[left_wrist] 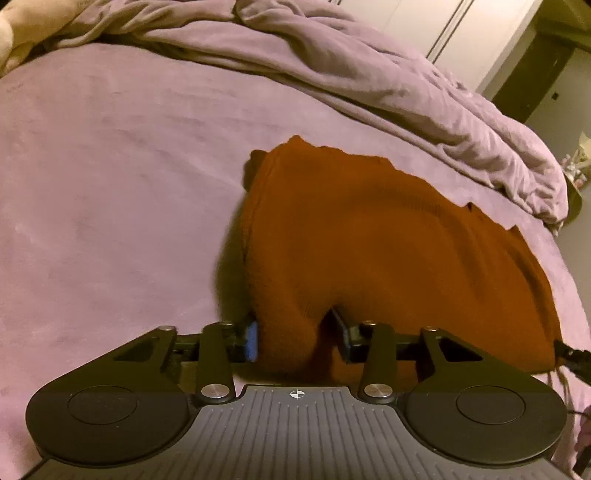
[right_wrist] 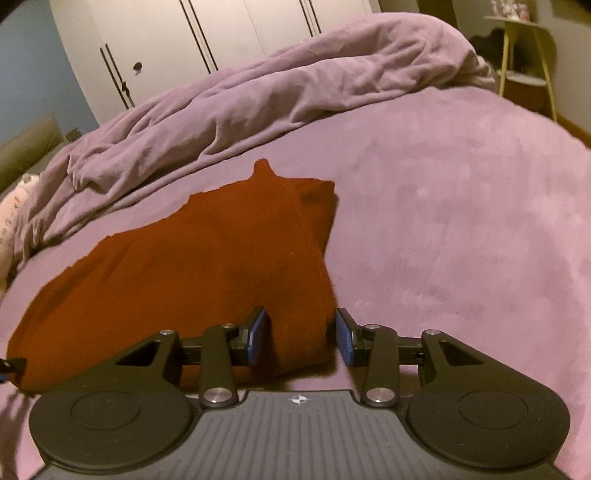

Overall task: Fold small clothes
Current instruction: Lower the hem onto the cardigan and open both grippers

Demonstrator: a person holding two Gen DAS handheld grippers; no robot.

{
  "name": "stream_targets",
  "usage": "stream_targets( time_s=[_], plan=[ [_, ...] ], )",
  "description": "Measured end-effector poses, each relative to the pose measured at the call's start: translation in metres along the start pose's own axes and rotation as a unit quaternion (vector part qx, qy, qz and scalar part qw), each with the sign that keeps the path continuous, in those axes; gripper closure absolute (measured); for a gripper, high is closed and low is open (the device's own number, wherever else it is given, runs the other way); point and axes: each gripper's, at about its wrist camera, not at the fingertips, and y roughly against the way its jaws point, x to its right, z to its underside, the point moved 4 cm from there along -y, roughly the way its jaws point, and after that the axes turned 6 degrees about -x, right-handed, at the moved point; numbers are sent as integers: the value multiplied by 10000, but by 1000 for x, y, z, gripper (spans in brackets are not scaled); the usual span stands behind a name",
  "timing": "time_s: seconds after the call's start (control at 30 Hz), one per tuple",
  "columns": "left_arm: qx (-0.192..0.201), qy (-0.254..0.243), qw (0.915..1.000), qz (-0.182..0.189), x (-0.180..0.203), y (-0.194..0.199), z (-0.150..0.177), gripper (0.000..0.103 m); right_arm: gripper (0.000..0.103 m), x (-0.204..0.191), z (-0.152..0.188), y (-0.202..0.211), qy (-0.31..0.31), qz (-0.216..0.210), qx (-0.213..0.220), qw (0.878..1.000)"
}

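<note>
Left claw (left_wrist: pixel 297 338): we have its blue pads either side of a bunched near corner of the rust-orange knit garment (left_wrist: pixel 388 240), cloth packed between them, so we read it as pinching that corner. Right claw (right_wrist: pixel 301 336): pads sit either side of the garment's other near corner (right_wrist: pixel 299 332); the left pad touches cloth, but a sliver of gap shows at the right pad, so we can't tell if it is clamped or just straddling. Each claw's tip peeks in at the edge of the other's view, so we hold both ends of the same near edge.

Garment lies mostly flat on the purple bed sheet (left_wrist: pixel 110 184), near edge at the claws, far edge ragged toward the rumpled purple duvet (right_wrist: pixel 277 92) piled behind it. Wardrobe doors (right_wrist: pixel 221 33) and a small side table (right_wrist: pixel 524 51) beyond the bed.

Step, as we judge it: gripping the near edge to start a fold. Next move likely needs both corners lifted together and carried over toward the far edge, kept level so the knit doesn't sag or twist; right grip should be confirmed firm first
</note>
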Motion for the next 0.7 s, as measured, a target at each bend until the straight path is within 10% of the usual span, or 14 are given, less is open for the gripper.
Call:
stream_targets(
  time_s=[0.33, 0.5, 0.7],
  plan=[
    [345, -299, 9980, -428, 3, 16, -4, 89, 95, -13, -5, 3, 648, 646, 397, 9950],
    [317, -283, 9956, -832, -9, 11, 3, 74, 91, -12, -9, -4, 927, 1024, 210, 9902],
    [52, 305, 9994, -147, -24, 22, 11, 66, 91, -24, -9, 21, 1123, 1161, 491, 9856]
  ],
)
